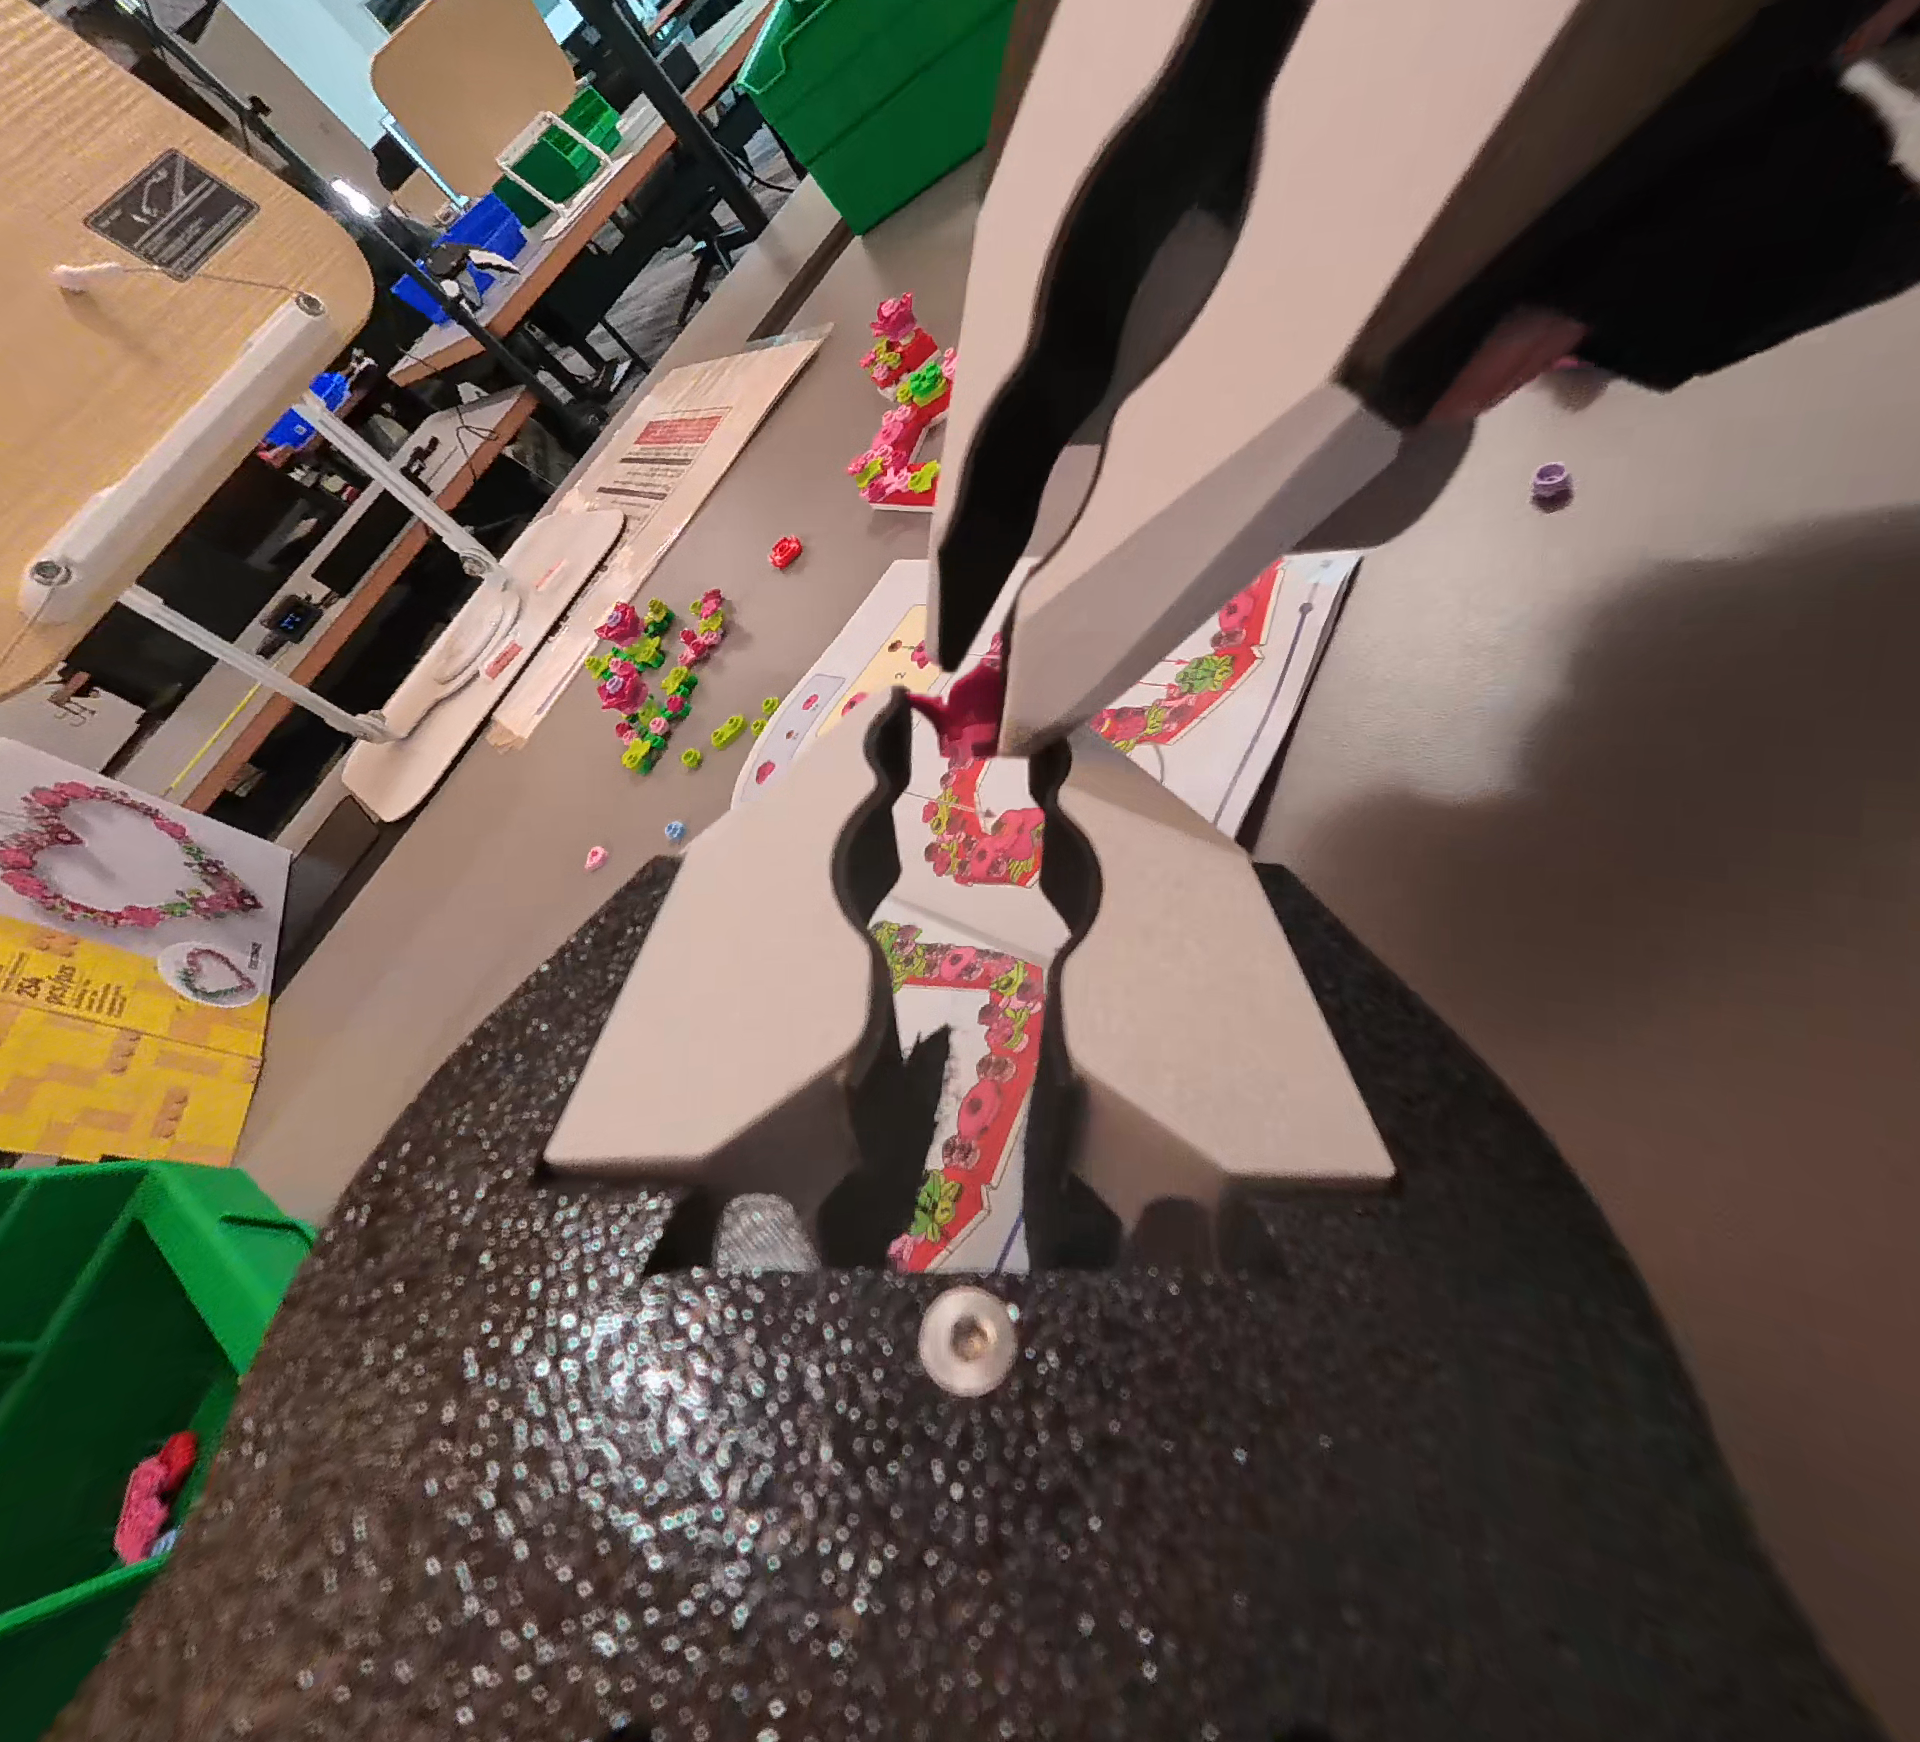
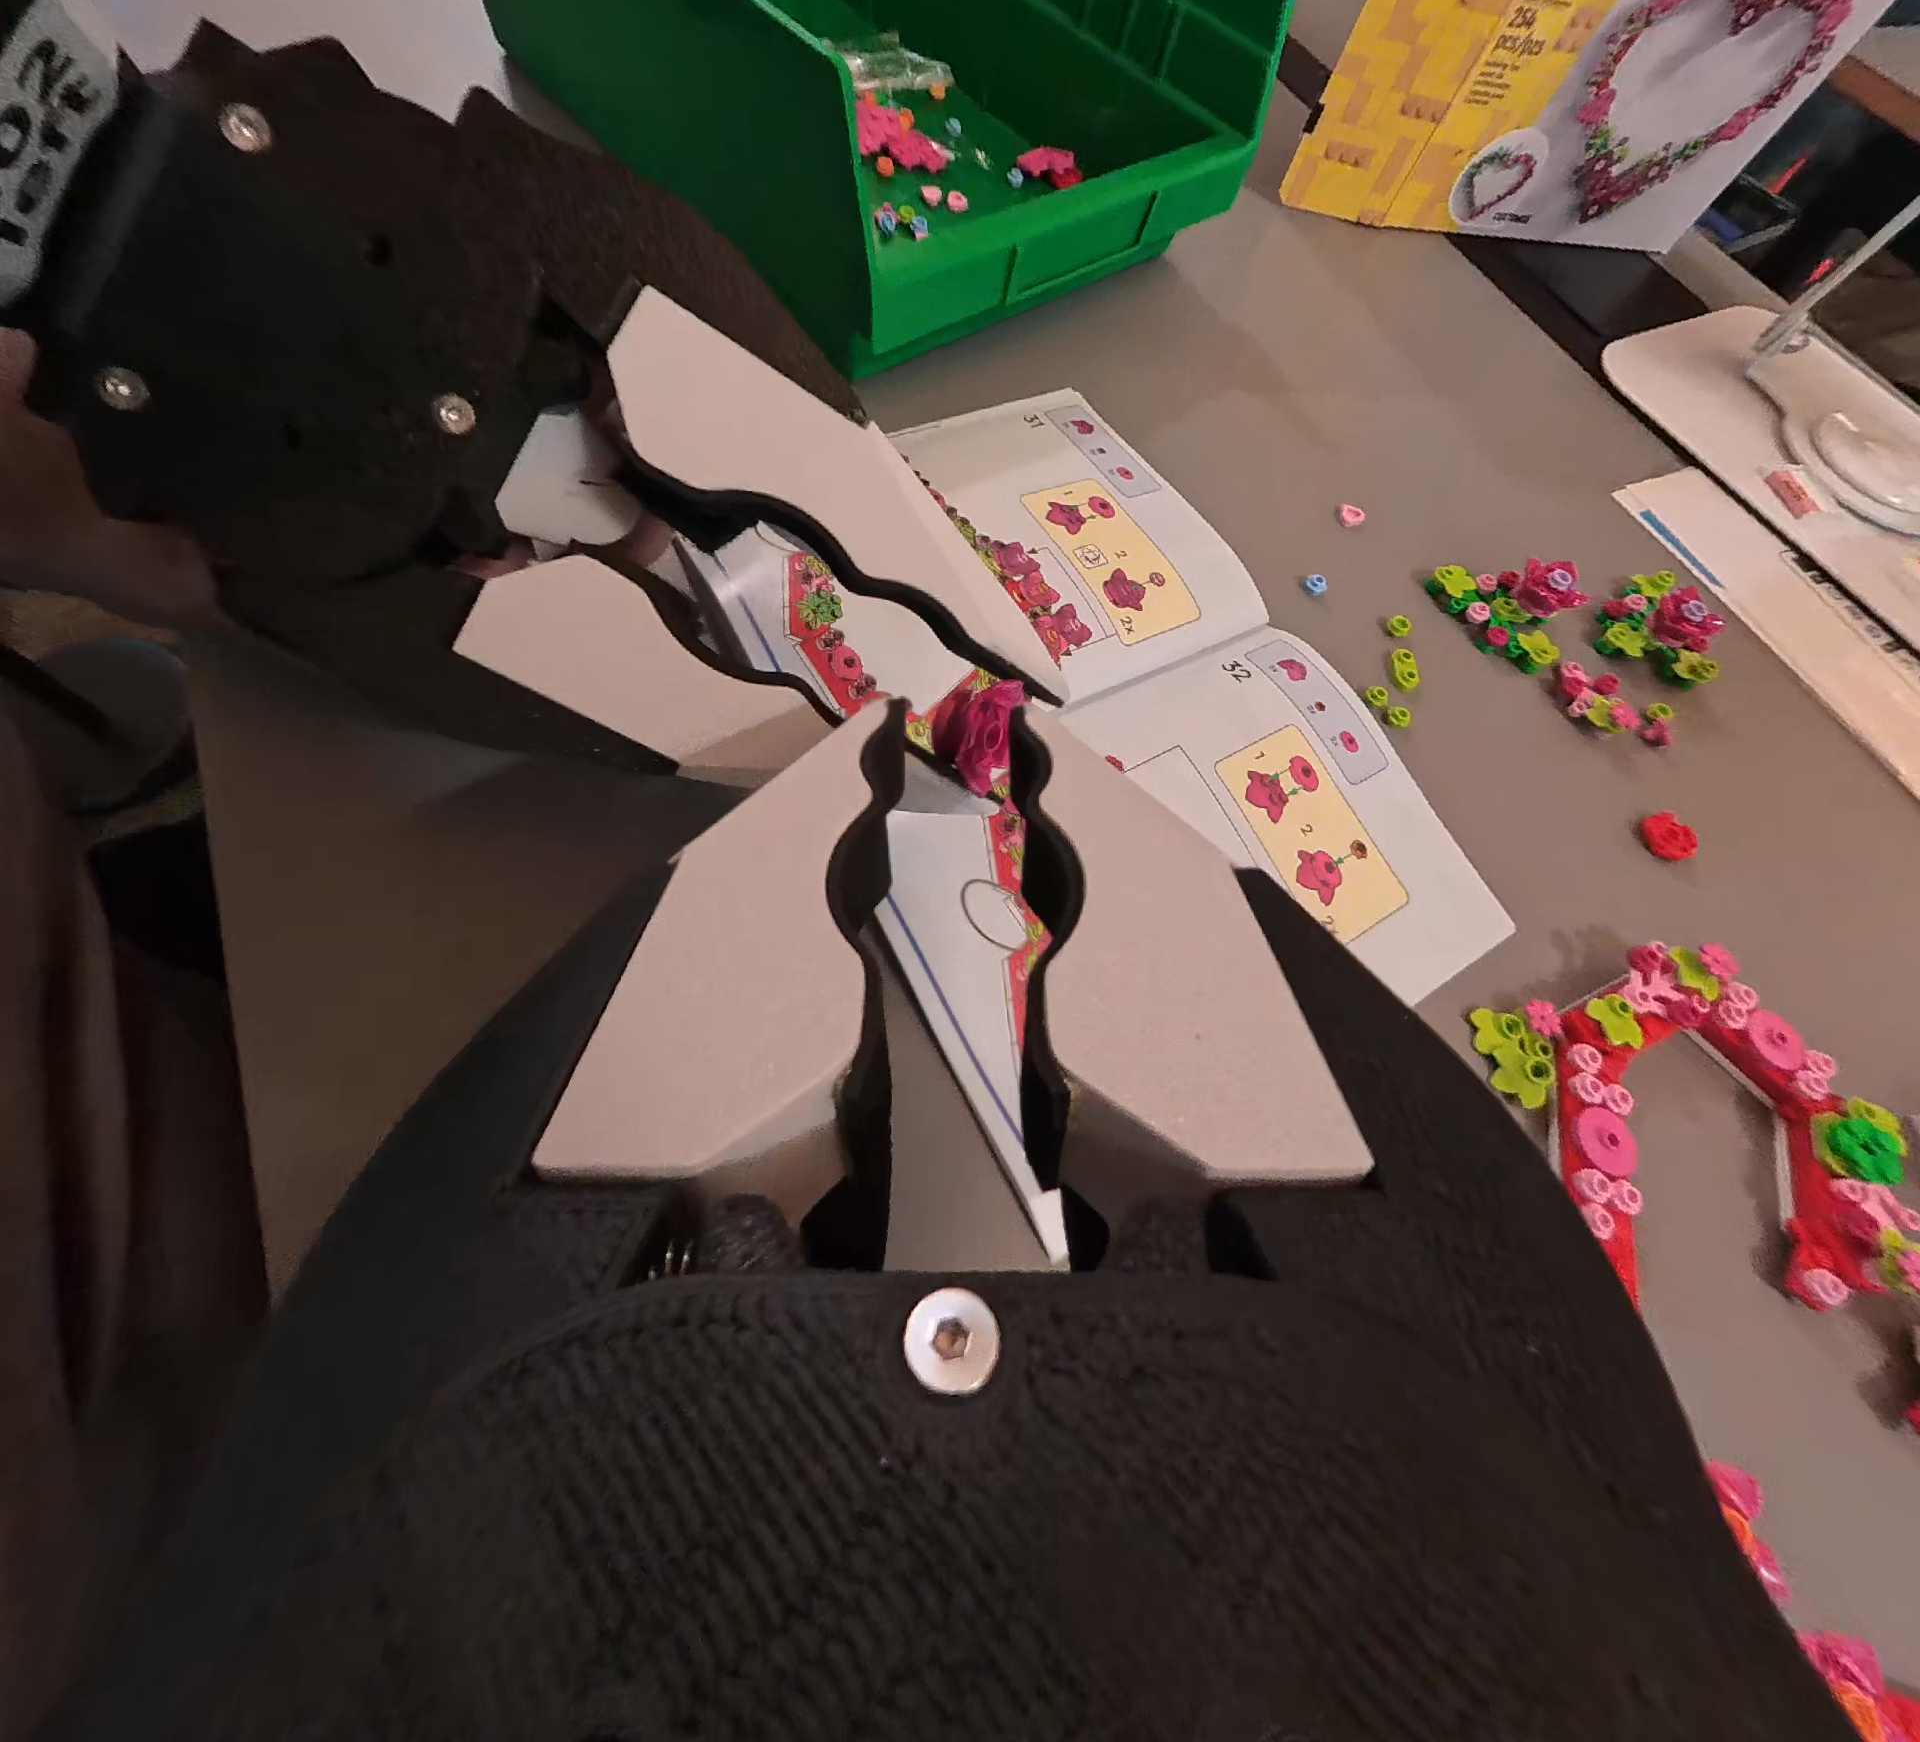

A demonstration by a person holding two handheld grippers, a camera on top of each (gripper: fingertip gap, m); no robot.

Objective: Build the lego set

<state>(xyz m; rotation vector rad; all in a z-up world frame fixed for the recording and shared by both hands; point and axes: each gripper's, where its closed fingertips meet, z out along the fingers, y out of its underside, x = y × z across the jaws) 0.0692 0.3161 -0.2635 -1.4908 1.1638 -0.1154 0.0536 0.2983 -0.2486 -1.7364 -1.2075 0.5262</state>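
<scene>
A small magenta flower piece (image 1: 968,703) hangs in the air above the open instruction booklet (image 1: 1262,643). My left gripper (image 1: 966,728) is closed around it from below. My right gripper (image 1: 985,653) comes in from above and pinches the same piece at its tips. In the right wrist view the flower piece (image 2: 979,736) sits between my right gripper's tips (image 2: 954,724). My left gripper (image 2: 1023,690) reaches it from the left, over the booklet (image 2: 1195,653). I cannot tell whether the piece is one part or two joined.
A partly built red heart frame with flowers (image 2: 1714,1121) lies at the right. Flower clusters (image 2: 1579,632) and a loose red piece (image 2: 1670,835) lie beyond the booklet. A green bin (image 2: 1018,258) with loose pieces, the set's box (image 2: 1558,30) and a lamp base (image 2: 1683,404) stand behind. Both grippers' tips are close together, under 4 cm apart.
</scene>
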